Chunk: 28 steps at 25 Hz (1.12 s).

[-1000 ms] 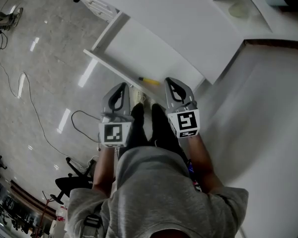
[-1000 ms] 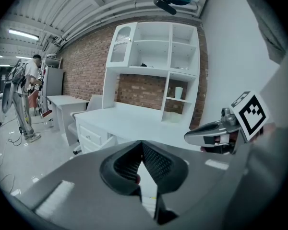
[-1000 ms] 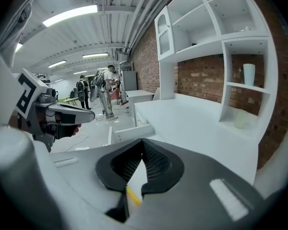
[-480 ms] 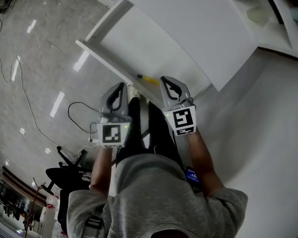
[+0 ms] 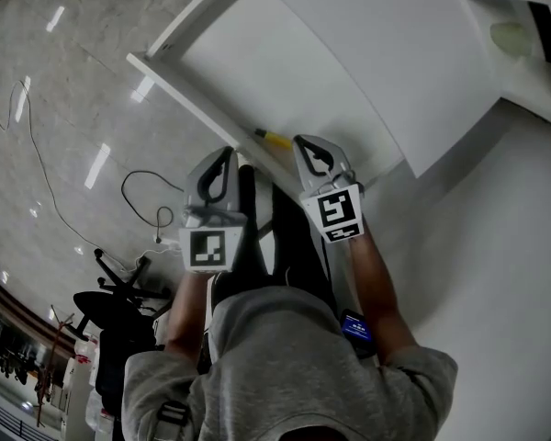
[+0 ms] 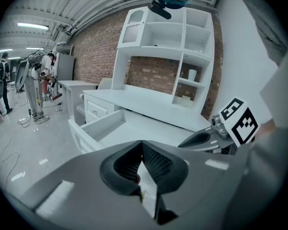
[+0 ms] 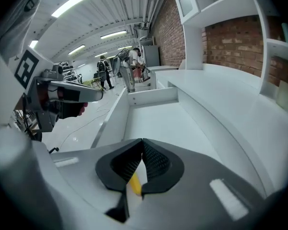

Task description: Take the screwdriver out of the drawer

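Against a second ago: found left tool (image 5: 223, 157) and right tool (image 5: 309, 143) lower, closer over open drawer (image 5: 266, 72). Jaws of both pressed together, gripping nothing. Located screwdriver (image 5: 275, 140) in drawer's near corner, just left of right tool's tip. Noted white desk (image 5: 395, 44) beyond right tool, and glossy grey floor (image 5: 64, 127) and black chair (image 5: 103, 309) left of left tool. In gripper views alone: brick wall (image 6: 156, 73), shelf unit (image 6: 168, 42). In right gripper view alone: screwdriver's yellow end under the closed tips.

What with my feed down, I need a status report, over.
Left gripper shut, empty. Right gripper shut, empty, close by screwdriver. Screwdriver lying in open drawer. Nothing blocking.
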Tool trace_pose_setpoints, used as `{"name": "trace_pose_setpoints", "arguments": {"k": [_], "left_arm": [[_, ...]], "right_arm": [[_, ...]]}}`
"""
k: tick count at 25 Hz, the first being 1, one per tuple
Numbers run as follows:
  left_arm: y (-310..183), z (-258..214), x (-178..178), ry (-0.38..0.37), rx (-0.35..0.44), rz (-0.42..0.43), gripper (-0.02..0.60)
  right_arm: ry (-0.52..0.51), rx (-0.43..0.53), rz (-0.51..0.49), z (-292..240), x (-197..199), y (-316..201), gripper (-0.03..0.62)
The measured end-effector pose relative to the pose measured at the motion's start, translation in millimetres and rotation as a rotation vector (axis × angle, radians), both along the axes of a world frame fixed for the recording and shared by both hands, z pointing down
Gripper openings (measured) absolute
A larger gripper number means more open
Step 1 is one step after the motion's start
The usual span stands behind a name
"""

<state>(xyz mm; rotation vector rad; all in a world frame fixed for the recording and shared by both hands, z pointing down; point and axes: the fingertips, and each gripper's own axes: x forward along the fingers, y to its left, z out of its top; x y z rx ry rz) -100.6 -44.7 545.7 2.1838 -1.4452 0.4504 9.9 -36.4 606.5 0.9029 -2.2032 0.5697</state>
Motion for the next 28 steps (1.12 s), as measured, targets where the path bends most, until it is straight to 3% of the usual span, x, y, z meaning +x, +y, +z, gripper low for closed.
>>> {"name": "trace_pose_setpoints", "arguments": {"k": [5, 17, 28], "left_arm": [[1.8, 6.8, 0.8, 0.005, -0.015, -0.007, 0.012], [9.4, 16.2, 1.0, -0.001, -0.042, -0.02, 0.012], [18.6, 28.5, -4.3, 0.0, -0.071, -0.041, 0.012]], "right_arm": [[0.039, -0.065, -0.082, 28.0, -4.4, 9.8, 0.006], [0.139, -0.205, -0.268, 75.0, -8.8, 39.7, 0.138], [0.238, -0.212, -0.359, 102.6, -11.6, 51.4, 0.164]]}}
